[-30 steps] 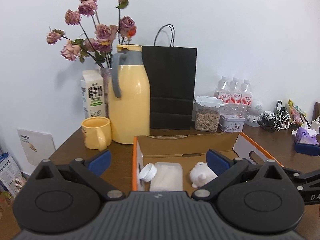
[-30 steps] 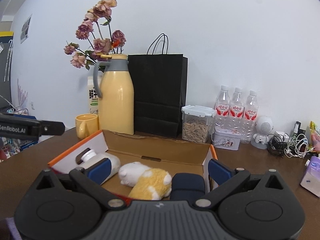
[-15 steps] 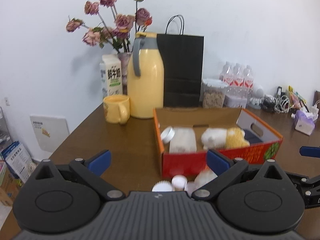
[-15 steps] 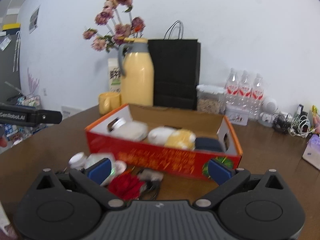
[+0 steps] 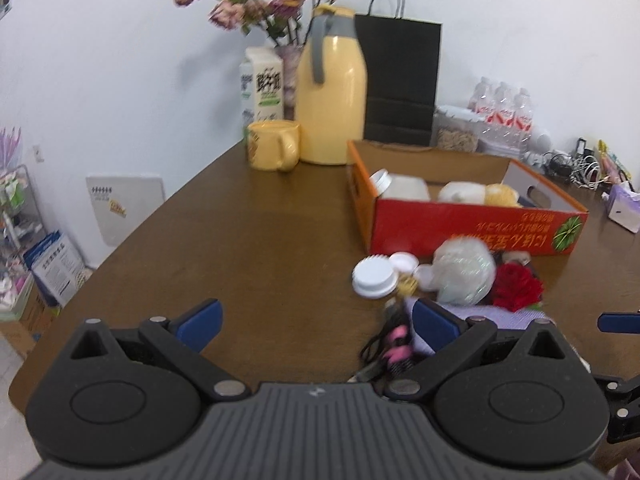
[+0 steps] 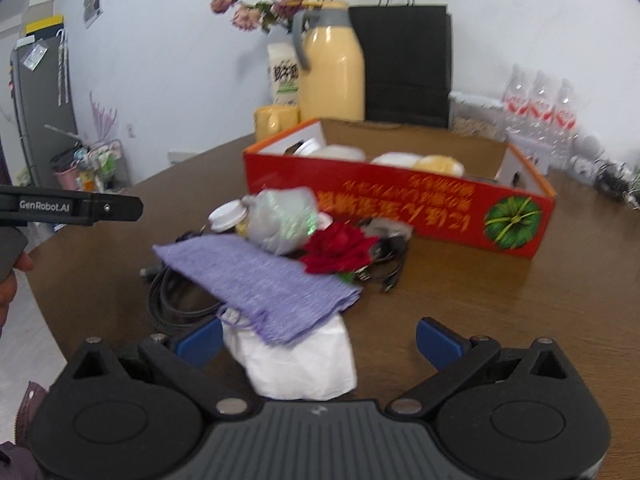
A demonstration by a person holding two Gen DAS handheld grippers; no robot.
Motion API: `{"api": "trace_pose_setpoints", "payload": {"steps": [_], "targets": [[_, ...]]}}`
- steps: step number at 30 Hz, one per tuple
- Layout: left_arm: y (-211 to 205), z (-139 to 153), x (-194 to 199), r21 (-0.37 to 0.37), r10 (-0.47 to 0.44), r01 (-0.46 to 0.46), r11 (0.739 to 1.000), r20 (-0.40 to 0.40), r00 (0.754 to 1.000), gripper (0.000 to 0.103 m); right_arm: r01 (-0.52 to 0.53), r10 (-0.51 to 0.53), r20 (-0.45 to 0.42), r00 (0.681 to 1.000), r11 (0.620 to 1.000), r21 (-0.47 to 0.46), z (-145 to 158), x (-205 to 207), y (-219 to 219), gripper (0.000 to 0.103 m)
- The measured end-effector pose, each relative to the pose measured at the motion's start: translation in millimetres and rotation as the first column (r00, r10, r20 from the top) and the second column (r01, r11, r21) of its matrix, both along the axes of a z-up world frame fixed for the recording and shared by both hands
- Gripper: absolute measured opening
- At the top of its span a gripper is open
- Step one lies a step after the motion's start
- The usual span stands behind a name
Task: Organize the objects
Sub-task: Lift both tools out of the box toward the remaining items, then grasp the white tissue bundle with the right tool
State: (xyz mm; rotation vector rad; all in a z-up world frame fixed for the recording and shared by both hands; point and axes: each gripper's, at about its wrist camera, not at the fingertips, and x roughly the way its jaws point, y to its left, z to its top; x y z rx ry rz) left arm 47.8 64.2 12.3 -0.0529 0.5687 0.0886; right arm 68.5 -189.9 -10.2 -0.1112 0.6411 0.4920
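Observation:
A red cardboard box (image 5: 472,222) (image 6: 400,208) on the brown table holds a white jar, a white-and-yellow plush and a dark item. In front of it lies a pile: a white-capped jar (image 5: 374,276), a clear plastic bag (image 6: 282,220), a red fabric flower (image 6: 340,248), a purple cloth (image 6: 260,280) over a white tissue pack (image 6: 300,364), and black cables (image 6: 176,300). My left gripper (image 5: 316,322) is open, left of the pile, over bare table. My right gripper (image 6: 320,340) is open just in front of the tissue pack and cloth.
Behind the box stand a yellow thermos (image 5: 332,96), a yellow mug (image 5: 274,150), a milk carton (image 5: 262,82), a vase of dried roses (image 5: 272,8), a black paper bag (image 5: 398,80), water bottles (image 5: 504,114) and a seed jar. Chargers and a tissue box (image 5: 622,210) sit far right.
Both grippers have pulled back and risen away from the box; the pile in front of it has come into view. Both stay open.

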Motion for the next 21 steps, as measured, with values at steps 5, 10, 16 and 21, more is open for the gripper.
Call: {"api": "trace_pose_setpoints", "payload": {"steps": [5, 10, 16, 21], "targets": [[12, -3, -7, -0.012, 0.032, -0.032, 0.999, -0.007, 0.999, 0.103, -0.025, 0.027, -0.061, 0.998, 0.999, 0.031, -9, 13, 13, 0.103], [19, -5, -8, -0.023, 0.048, -0.048, 0.999, -0.013, 0.999, 0.103, -0.013, 0.018, -0.089, 0.996, 0.999, 0.051, -14, 20, 18, 0.074], [19, -9, -6, -0.032, 0.039, -0.040, 0.999, -0.025, 0.999, 0.103, -0.016, 0.019, -0.077, 0.997, 0.999, 0.037, -13, 16, 15, 0.061], [19, -9, -6, -0.027, 0.035, -0.035, 0.999, -0.024, 0.999, 0.103, 0.008, -0.003, -0.075, 0.997, 0.998, 0.068, -9, 16, 3, 0.048]]}}
